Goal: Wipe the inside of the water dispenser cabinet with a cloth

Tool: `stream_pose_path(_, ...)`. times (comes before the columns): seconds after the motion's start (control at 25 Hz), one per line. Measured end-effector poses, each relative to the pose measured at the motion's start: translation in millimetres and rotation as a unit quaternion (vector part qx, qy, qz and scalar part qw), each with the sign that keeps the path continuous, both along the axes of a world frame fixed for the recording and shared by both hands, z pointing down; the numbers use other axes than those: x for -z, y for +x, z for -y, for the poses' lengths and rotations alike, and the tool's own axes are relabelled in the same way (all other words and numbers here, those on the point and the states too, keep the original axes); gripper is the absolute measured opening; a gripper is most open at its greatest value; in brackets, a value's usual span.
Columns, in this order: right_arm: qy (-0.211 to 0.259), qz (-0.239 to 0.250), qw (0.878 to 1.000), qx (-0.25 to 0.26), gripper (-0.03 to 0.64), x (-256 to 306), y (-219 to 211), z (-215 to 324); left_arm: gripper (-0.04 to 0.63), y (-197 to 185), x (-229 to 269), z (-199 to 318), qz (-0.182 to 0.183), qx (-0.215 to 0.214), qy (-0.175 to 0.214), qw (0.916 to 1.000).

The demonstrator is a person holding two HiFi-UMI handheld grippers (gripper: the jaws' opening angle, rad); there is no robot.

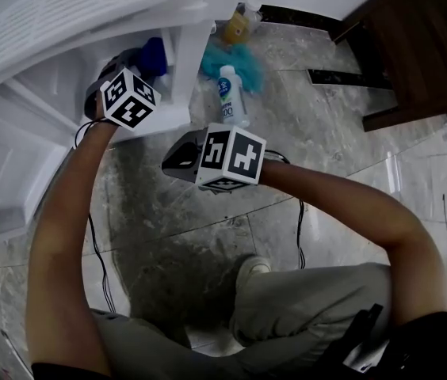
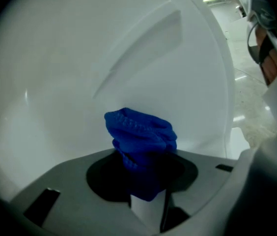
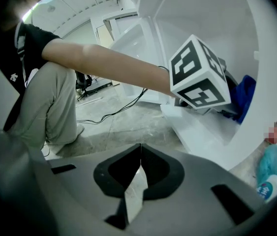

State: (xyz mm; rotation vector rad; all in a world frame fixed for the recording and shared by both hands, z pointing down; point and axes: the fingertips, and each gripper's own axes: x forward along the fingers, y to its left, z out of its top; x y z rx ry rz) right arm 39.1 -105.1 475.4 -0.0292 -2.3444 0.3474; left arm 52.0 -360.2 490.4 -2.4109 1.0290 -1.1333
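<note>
My left fingers (image 2: pixel 147 211) are clamped on the bunched blue cloth (image 2: pixel 141 134), low in the centre of the left gripper view, in front of the white cabinet wall (image 2: pixel 104 48). My right fingers (image 3: pixel 134 196) are pressed together, holding nothing, above the floor (image 3: pixel 124 122).

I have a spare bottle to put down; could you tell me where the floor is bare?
Bare: the marble floor between the white bottle and the dark wooden furniture, and the patch between the dispenser cabinet and the person's shoe. Crowded: beside the cabinet, where white bottle, teal cloth and yellow bottle cluster.
</note>
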Motion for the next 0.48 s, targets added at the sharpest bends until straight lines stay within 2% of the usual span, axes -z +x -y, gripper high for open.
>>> stream_pose_path(0.2, -0.006, 0.009, 1.000, -0.002, -0.002, 6, -3, -6, 0.155, -4, -3, 21, 0.001, 0.029, -0.010, 0.9995)
stream_pose_path(0.48, -0.009, -0.019, 1.000, -0.008, -0.002, -3, 19, -16, 0.155, -6, -2, 30, -0.032, 0.071, -0.041, 0.9961)
